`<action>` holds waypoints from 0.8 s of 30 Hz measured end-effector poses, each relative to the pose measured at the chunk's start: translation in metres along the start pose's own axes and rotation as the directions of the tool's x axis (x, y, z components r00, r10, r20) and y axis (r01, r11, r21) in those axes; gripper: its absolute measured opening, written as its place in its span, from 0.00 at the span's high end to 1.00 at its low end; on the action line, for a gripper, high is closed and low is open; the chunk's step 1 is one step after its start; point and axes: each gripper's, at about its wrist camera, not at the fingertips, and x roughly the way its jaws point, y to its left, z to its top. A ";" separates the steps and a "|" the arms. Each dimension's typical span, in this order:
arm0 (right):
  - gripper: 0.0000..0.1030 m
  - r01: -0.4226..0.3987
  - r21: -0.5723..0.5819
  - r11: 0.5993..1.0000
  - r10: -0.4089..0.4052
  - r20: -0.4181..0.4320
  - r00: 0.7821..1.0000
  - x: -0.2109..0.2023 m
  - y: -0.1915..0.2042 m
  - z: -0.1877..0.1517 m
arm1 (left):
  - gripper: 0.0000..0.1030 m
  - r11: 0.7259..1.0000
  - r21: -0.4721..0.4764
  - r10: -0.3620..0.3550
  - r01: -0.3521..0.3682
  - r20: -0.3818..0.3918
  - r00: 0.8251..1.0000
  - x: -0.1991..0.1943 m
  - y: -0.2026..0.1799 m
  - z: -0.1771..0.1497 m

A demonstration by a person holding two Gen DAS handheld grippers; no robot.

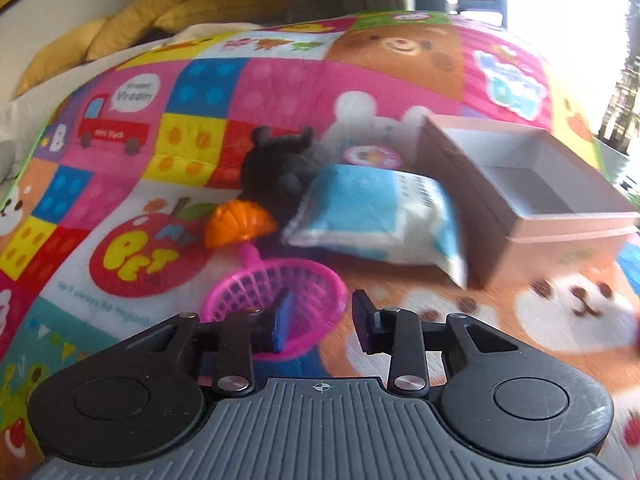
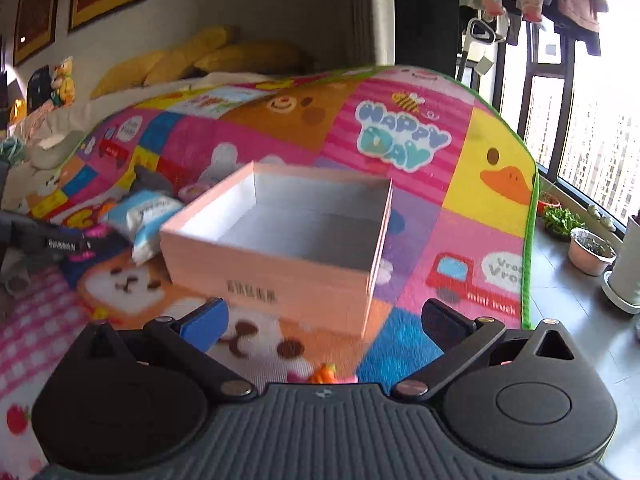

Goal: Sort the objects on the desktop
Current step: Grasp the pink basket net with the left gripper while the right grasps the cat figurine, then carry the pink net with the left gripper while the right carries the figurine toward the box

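Observation:
An empty pink box [image 1: 532, 188] sits on the colourful play mat, also in the right wrist view [image 2: 280, 232]. Left of it lie a blue-white packet [image 1: 376, 216], a dark plush toy [image 1: 284, 164], an orange toy piece [image 1: 236, 222], a small round pink item [image 1: 372, 157] and a pink toy basket [image 1: 276, 300]. My left gripper [image 1: 322, 322] is open and empty, its left finger over the basket's rim. My right gripper [image 2: 324, 320] is open and empty, in front of the box. A small orange-pink toy [image 2: 324, 374] shows just under it.
Yellow cushions [image 2: 200, 60] lie beyond the mat's far edge. Right of the mat's green edge [image 2: 528, 240] is bare floor with potted plants [image 2: 588, 250] by the window. The left gripper's body shows at the left of the right wrist view [image 2: 52, 240].

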 end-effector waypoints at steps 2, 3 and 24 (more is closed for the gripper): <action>0.00 0.002 0.007 1.000 -0.002 -0.029 1.000 0.001 0.001 -0.013 | 0.63 0.996 0.054 -0.075 0.075 0.007 0.997 -0.020 -0.012 -0.010; 0.00 0.005 0.023 1.000 -0.004 -0.040 0.999 0.002 0.001 -0.018 | 0.61 0.989 0.083 -0.121 0.120 0.009 0.993 -0.030 -0.018 -0.013; 0.50 -0.005 0.053 0.999 0.010 -0.106 0.994 0.008 0.017 -0.030 | 0.65 0.997 -0.035 0.071 -0.072 -0.052 0.996 -0.002 -0.004 -0.017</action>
